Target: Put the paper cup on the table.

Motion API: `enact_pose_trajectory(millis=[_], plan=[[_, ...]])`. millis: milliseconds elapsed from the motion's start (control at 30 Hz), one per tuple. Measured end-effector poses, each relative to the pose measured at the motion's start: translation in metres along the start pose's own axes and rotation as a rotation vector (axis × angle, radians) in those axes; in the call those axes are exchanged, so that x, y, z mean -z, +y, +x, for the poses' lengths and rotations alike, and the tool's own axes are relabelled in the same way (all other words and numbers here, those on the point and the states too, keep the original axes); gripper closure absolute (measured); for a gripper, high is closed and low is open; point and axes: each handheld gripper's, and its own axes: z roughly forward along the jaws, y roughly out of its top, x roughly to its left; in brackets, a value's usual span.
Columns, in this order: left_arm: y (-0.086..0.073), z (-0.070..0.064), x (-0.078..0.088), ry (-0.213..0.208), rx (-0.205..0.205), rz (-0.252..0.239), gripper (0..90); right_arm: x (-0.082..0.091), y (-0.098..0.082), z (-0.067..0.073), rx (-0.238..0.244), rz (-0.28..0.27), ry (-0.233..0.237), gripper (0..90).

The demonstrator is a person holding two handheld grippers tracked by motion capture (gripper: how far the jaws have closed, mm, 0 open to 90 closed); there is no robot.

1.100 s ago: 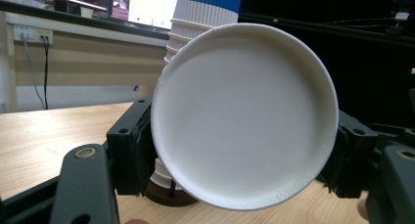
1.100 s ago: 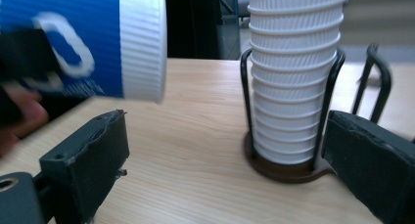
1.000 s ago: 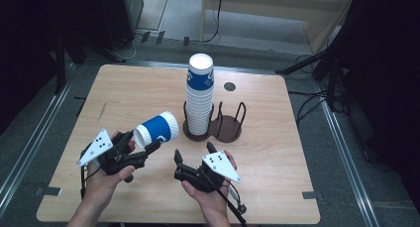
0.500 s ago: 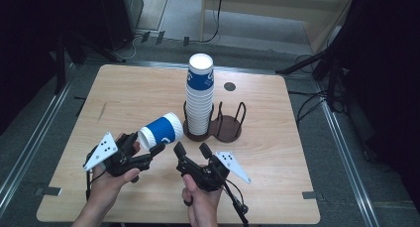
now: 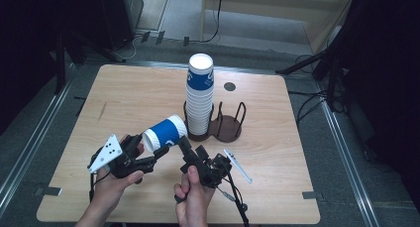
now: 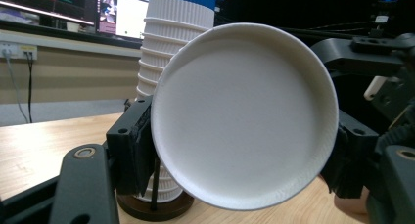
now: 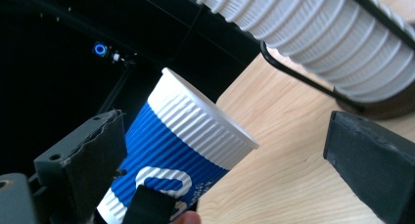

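Observation:
A blue and white ribbed paper cup (image 5: 166,132) hangs tilted over the table, its mouth toward the stack. My left gripper (image 5: 147,148) is shut on its base end. In the left gripper view the cup's white bottom (image 6: 244,116) sits between both black jaws. My right gripper (image 5: 193,148) points up at the cup from the right. Its jaws have just been opening and stand wide apart (image 7: 230,145). The cup's rim end (image 7: 181,141) lies between them beside one jaw, far from the other. A tall stack of cups (image 5: 200,95) stands in a dark wire holder (image 5: 229,129).
The holder's second ring, to the right of the stack, has no cups. A small dark round hole (image 5: 229,86) marks the wooden table (image 5: 129,98) behind the stack. Both gripper cables trail off the near edge. The floor around the table is dark, with rails and cables.
My right gripper has rolled over and its jaws have come up beside the cup's mouth, spreading wider. The left gripper and the cup have barely shifted.

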Motion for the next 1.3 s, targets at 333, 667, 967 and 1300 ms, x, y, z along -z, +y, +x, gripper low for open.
enact_pose_trajectory(millis=[333,667,967,1300], plan=[[-0.002,-0.005,-0.003,-0.005,-0.011,0.005,27.7,-0.004,0.001,-0.002,-0.147,0.019,0.011,1.3],[-0.002,-0.008,-0.004,-0.016,-0.019,0.003,27.7,-0.01,0.004,-0.003,-0.254,0.046,0.043,0.9],[-0.005,-0.014,-0.008,-0.034,-0.028,0.017,27.7,-0.018,0.002,-0.005,-0.275,0.055,0.058,0.0],[-0.007,-0.018,-0.01,-0.052,-0.03,0.027,27.7,-0.027,-0.003,-0.01,-0.286,0.097,0.092,0.0]])
